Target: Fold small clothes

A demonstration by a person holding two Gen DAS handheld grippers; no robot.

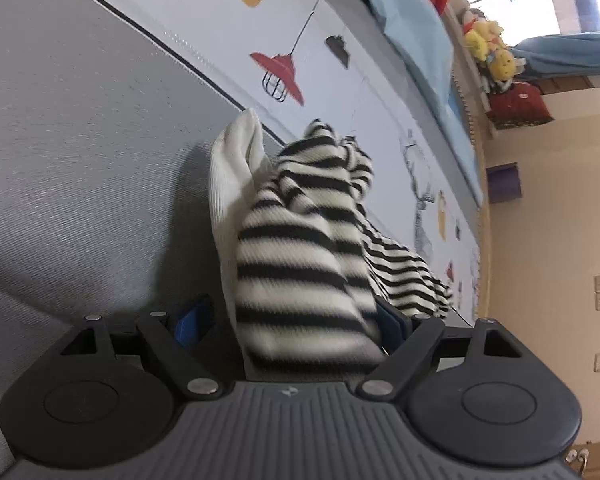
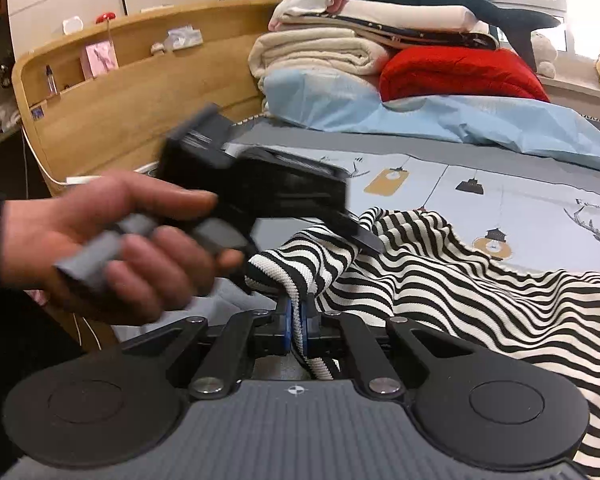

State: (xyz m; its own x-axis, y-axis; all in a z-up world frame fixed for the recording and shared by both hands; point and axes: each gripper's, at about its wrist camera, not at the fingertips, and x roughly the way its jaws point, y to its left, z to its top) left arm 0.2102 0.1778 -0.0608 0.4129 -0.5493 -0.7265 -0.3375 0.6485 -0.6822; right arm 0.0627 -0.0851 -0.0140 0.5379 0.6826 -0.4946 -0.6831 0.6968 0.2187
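Observation:
A black-and-white striped knit garment [image 2: 460, 280] lies on the printed bedsheet [image 2: 540, 200]. My right gripper [image 2: 298, 320] is shut on its white ribbed hem, the blue pads pinching the edge. In the left wrist view my left gripper [image 1: 296, 320] has a thick bunch of the striped garment [image 1: 300, 248] between its blue pads [image 1: 190, 322], which stand wide apart; the white ribbed edge [image 1: 232, 168] sticks up. In the right wrist view a hand holds the left gripper [image 2: 360, 236] over the garment's lifted corner.
A wooden headboard [image 2: 120, 120] with small items stands at the left. Folded blankets [image 2: 320, 56], a red quilt [image 2: 460, 76] and a light blue duvet [image 2: 420, 116] are stacked at the back of the bed. Plush toys [image 1: 488, 52] sit on the windowsill.

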